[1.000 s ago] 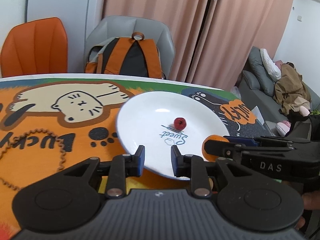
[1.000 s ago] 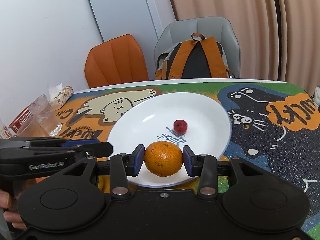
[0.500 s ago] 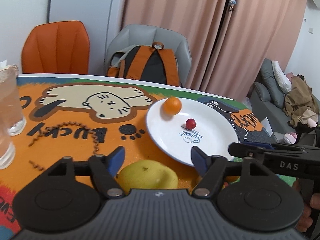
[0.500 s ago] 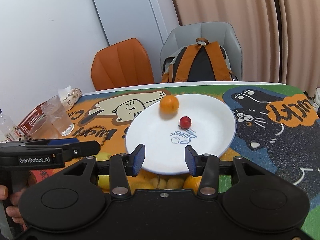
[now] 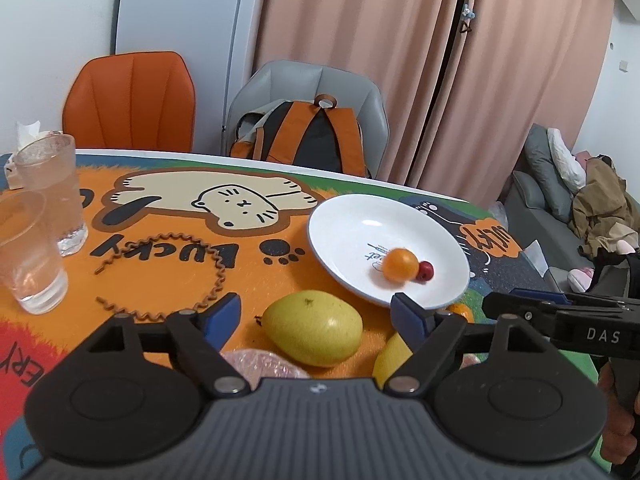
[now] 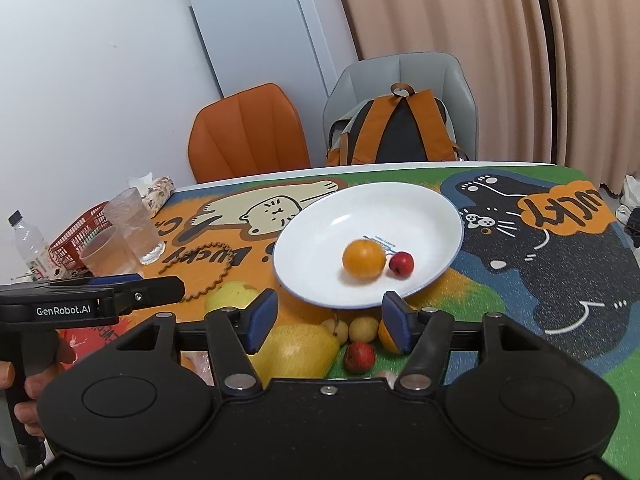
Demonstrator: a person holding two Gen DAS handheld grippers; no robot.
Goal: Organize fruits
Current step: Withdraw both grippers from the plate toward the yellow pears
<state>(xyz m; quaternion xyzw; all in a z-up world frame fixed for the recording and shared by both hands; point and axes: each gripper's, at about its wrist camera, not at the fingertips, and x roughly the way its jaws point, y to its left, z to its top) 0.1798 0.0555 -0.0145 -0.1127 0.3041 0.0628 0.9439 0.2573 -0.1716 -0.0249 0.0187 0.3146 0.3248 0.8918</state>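
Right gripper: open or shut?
Open. The right gripper has its blue pads spread wide, holding nothing; the orange tangerine lies on the white plate.

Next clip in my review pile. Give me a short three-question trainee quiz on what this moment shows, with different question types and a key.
1. True or false: the orange lies on the white plate, right beside the small red fruit.
2. Multiple choice: the left gripper is
A. shut on the yellow pear
B. open, with the yellow pear on the mat between its fingers
C. shut and empty
3. Fill in: the right gripper is ____ and holds nothing.

Key
1. True.
2. B.
3. Open.
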